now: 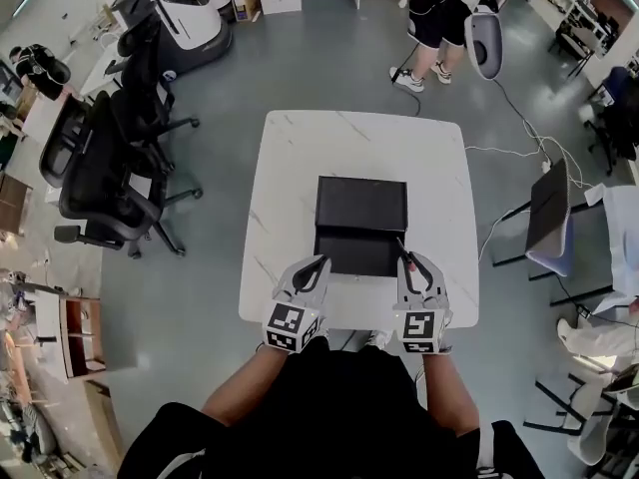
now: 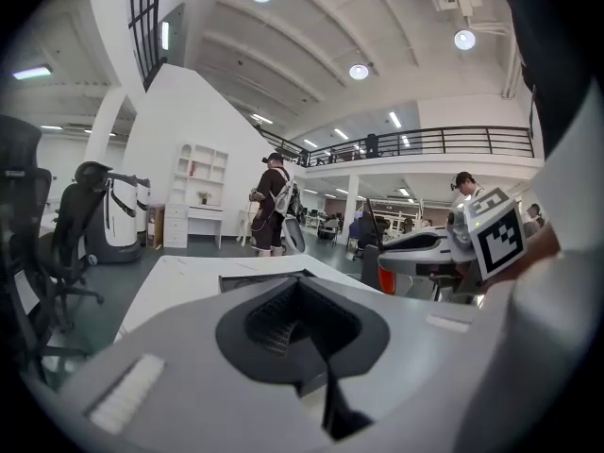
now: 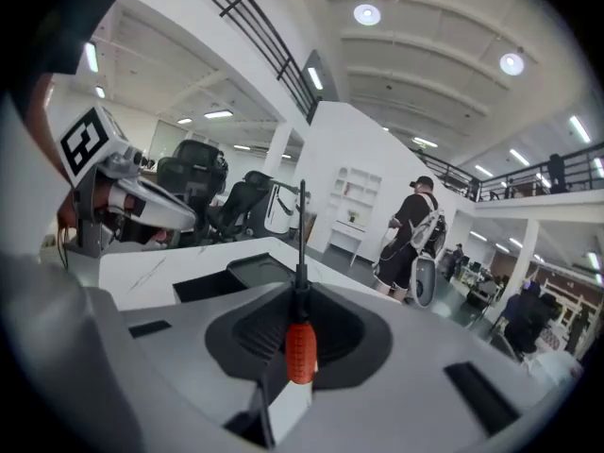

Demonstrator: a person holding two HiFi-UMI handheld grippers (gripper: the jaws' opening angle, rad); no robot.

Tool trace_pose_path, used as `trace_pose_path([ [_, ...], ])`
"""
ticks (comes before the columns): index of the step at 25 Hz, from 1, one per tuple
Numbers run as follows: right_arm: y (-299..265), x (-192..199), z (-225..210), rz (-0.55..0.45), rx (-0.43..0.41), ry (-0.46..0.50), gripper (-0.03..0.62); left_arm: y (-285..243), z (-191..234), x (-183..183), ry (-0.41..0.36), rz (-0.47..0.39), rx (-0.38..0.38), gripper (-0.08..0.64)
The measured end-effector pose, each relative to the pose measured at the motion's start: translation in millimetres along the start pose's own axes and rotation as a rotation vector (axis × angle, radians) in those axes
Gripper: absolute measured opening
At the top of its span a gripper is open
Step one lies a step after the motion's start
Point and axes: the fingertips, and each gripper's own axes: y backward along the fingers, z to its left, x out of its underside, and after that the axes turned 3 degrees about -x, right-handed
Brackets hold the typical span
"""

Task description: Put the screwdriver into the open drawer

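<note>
While its orange-red handle is pinched between the two jaws of the right gripper (image 1: 417, 263), the screwdriver (image 3: 300, 347) points its thin dark shaft forward and up, past the jaw tips. Those jaws stand only a little apart, closed on the handle, as the right gripper view shows. From the head view the tool shows as a small red and dark sliver at the gripper's inner finger, at the near right corner of the drawer (image 1: 359, 251).

That drawer is pulled out toward the person from a low black cabinet (image 1: 361, 204); its inside is dark and nothing can be made out in it.

The left gripper (image 1: 318, 265) hovers beside the drawer's near left corner, level with the right one. Its jaws meet along a seam, with nothing between them.

Both grippers hang over the near edge of a white marbled table (image 1: 300, 168), on whose middle the cabinet stands. Black office chairs (image 1: 110, 168) are grouped on the grey floor to the left, and a person (image 1: 434, 18) stands beyond the table's far side.
</note>
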Motion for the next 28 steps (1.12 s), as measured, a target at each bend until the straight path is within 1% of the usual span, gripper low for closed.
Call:
trace_pose_path([
  [3,-16,6,7,0.045,-0.069,0.087,0.058,5,6,6,0.018,0.01,-0.055,0.008],
  [8,-44,15,32,0.091,-0.196,0.18,0.058,14,19,19,0.044,0.023,-0.13,0.008],
  [10,-55,21,45,0.123,-0.249,0.226,0.058,16,22,25,0.055,0.033,-0.15,0.008],
  [13,-72,32,65,0.19,-0.337,0.324,0.058,17,27,30,0.066,0.039,-0.174,0.008],
  [18,-94,55,92,0.3,-0.493,0.474,0.058,22,36,28,0.078,0.024,-0.208,0.008],
  [20,-102,64,100,0.347,-0.546,0.509,0.058,24,39,27,0.082,0.02,-0.221,0.008],
  [23,-114,79,109,0.432,-0.612,0.537,0.058,27,44,30,0.093,0.022,-0.238,0.008],
  [26,-125,92,117,0.51,-0.665,0.571,0.058,29,48,33,0.1,0.028,-0.251,0.008],
  [28,-131,97,122,0.539,-0.691,0.593,0.058,31,51,33,0.102,0.029,-0.258,0.008],
])
